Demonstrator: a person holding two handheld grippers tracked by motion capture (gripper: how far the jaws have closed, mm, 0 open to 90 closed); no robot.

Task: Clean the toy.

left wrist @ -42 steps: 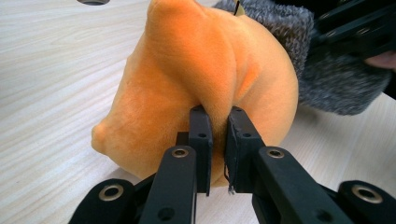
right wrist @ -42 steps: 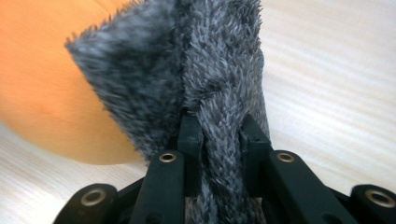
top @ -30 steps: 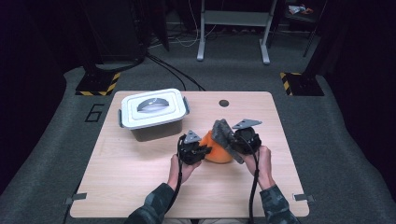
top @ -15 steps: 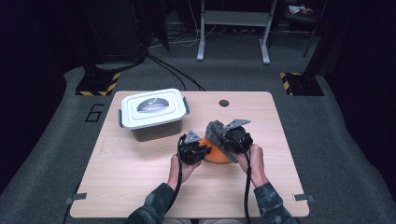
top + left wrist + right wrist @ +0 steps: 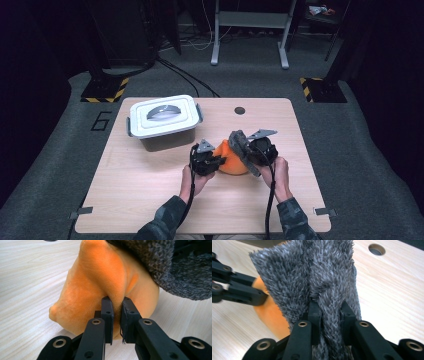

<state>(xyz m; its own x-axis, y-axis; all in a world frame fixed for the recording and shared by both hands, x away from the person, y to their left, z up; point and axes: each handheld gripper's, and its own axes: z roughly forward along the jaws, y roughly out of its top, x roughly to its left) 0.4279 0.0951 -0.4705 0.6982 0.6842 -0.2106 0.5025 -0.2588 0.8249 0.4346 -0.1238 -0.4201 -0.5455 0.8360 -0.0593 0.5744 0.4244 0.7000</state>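
Drifting slightly inward beside the white lidded plastic box, the right gripper pinches the shaggy grey cloth; the left gripper pinches the soft orange plush lump (both clamped, ready for separating).

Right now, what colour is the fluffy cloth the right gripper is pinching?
Dark grey. The fluffy cloth shows best in the right gripper view, clamped in the right gripper.

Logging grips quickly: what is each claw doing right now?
Left claw: shut on a fold of the orange plush piece.
Right claw: shut on the grey fuzzy piece.
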